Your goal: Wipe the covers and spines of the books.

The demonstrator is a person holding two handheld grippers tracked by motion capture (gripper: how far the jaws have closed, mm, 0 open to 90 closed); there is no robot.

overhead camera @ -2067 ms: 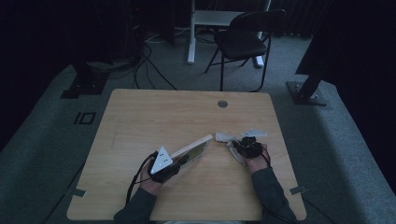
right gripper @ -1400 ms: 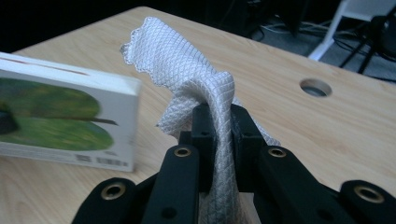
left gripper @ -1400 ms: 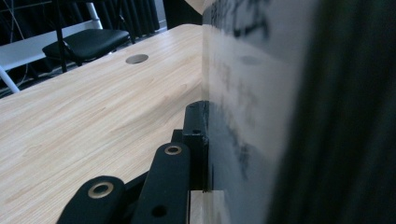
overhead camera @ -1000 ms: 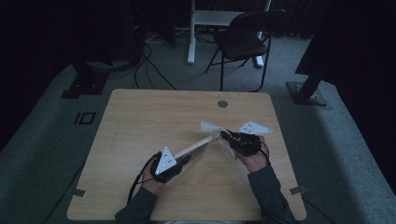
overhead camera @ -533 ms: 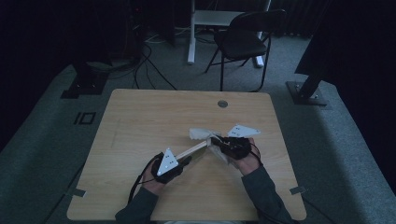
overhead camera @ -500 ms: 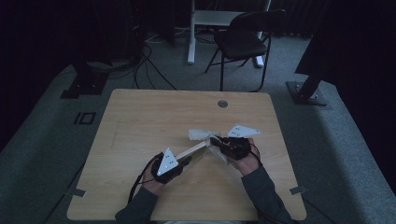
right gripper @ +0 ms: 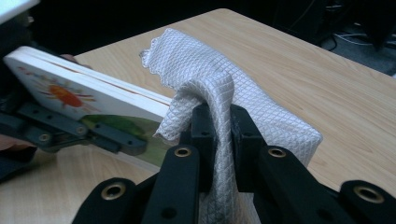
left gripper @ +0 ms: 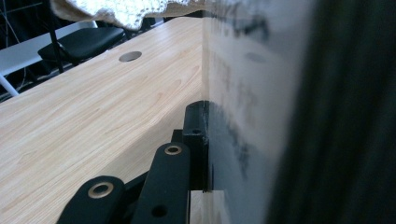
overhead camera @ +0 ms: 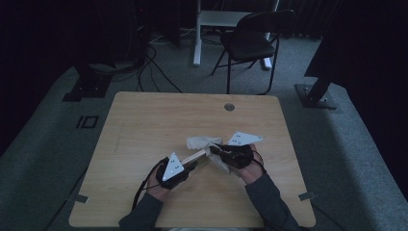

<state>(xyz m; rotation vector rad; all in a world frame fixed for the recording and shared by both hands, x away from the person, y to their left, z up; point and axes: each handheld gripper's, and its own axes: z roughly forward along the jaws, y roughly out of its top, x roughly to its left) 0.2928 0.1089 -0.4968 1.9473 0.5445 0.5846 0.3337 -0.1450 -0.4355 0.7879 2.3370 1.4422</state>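
Now, from the high view, your left gripper point(overhead camera: 191, 166) is clamped on the near end of the thin white painted wooden board point(overhead camera: 198, 156), held on edge above the light wooden table point(overhead camera: 144, 125), while your right gripper point(overhead camera: 215, 150) has carried the white quilted cloth point(overhead camera: 199, 142) leftward along it since a second ago. That suggests the wiping stroke is well under way.

Next, your left gripper view: the jaws are shut on the board point(left gripper: 243, 116), its face close up, with the cloth point(left gripper: 126, 9) at its far end.

Finally, your right gripper view: the jaws pinch a fold of the cloth point(right gripper: 219, 88), draped against the board's point(right gripper: 88, 100) end.
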